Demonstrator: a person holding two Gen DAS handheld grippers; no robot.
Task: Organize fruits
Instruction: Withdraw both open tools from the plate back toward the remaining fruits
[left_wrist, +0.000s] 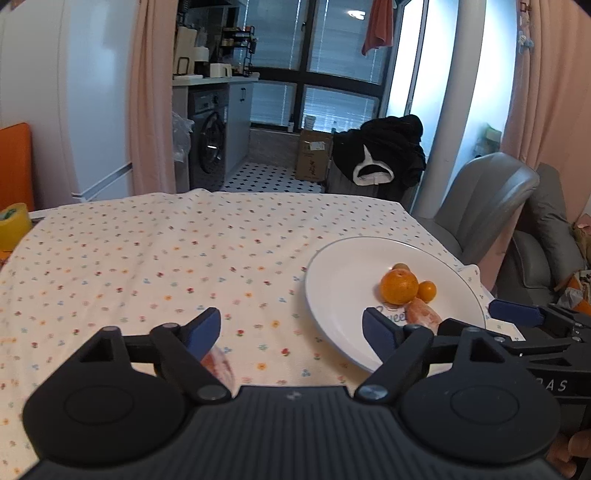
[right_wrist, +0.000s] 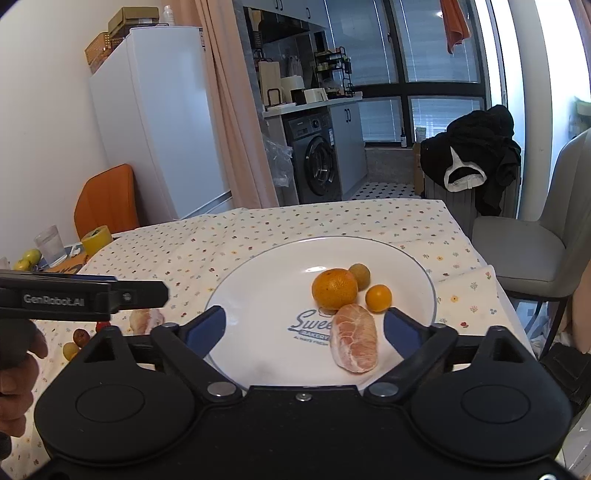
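Both tongs gape wide, holding nothing — right gripper (right_wrist: 303, 330) over the plate (right_wrist: 258, 291) by the pomelo (right_wrist: 354, 341), left gripper (left_wrist: 291, 332) above the cloth (left_wrist: 147, 258).

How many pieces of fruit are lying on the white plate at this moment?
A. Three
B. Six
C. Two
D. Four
D: on the white plate the right wrist view shows a large orange, a small orange fruit, a small greenish fruit behind them, and a peeled pomelo segment, which makes four.
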